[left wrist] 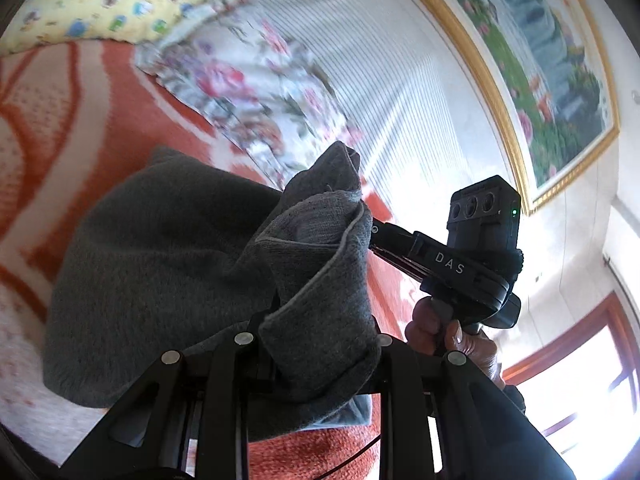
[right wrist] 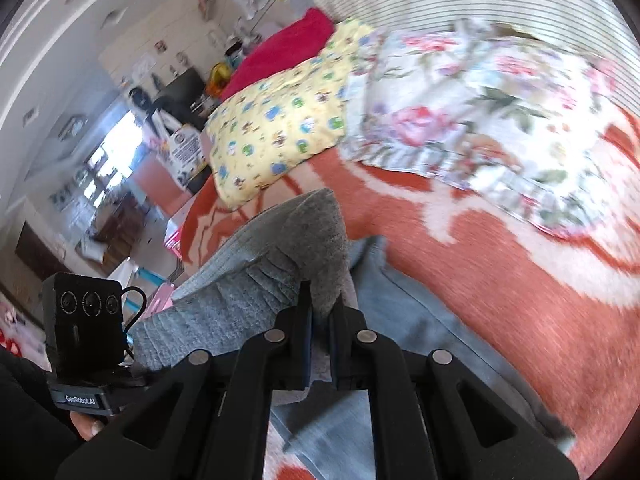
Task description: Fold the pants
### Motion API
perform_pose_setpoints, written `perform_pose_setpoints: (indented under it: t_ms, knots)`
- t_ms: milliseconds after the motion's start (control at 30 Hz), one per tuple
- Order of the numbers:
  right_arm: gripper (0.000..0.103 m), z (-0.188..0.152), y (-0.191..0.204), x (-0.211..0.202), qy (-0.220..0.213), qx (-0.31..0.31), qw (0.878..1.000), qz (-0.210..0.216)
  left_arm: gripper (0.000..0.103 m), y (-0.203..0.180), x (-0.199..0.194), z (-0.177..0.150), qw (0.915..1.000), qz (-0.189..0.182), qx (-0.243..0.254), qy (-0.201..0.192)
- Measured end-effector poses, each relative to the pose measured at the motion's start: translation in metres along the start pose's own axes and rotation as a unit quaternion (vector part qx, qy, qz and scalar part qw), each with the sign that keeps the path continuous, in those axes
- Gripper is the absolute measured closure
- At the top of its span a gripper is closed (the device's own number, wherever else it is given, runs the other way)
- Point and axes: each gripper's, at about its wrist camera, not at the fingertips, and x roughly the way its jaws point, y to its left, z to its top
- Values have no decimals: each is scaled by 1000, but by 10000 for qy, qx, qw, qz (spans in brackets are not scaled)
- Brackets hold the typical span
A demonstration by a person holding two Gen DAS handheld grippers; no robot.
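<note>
A bed covered by an orange-and-white patterned blanket [right wrist: 500, 288] fills most of both views, with a white ribbed headboard [left wrist: 380, 60] at its far end and a gold-framed landscape painting [left wrist: 540, 64] on the wall above. Past the bed's left edge the right wrist view shows a cluttered room with white cabinets [right wrist: 160, 40] and a bright window [right wrist: 116, 136]. On the blanket near the headboard lie a floral pillow [right wrist: 480, 120], a yellow printed pillow [right wrist: 280, 120] and a red cushion [right wrist: 284, 48]. The grey pants [left wrist: 168, 264] are lifted off the blanket, which shows bare orange beyond them. The right gripper [right wrist: 320, 320] has its jaws clamped on the pants' fabric; the left gripper [left wrist: 316, 356] is draped in cloth, its jaws hidden, so I cannot tell their state.
</note>
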Motion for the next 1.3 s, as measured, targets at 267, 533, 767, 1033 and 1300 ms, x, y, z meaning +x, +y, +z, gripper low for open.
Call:
perform_pose_setpoints:
  t_ms: [267,533,767,1033,1300]
  knots:
    - [95,-38,-50,-47,-333,555,9978,-166,81,-39,52,-23,9981,-56,363,503]
    - [95,-66,-82,-72,-618,909,9939,-94,81,-62,81,-44,9946,-6,693,768]
    - [95,-92,-103,-77,-676,1184,9906,-113,81,-65,102,-61,9900,234,1022,946]
    - [91,-109,-120,-81,-815,1480,9853,-260,70,-68,111,-71,9868,325,1205,1035]
    - [87,-133,-123,-116,-1176,1856,9738,-580,45,-78,114,-87,9833,31,1252,1322]
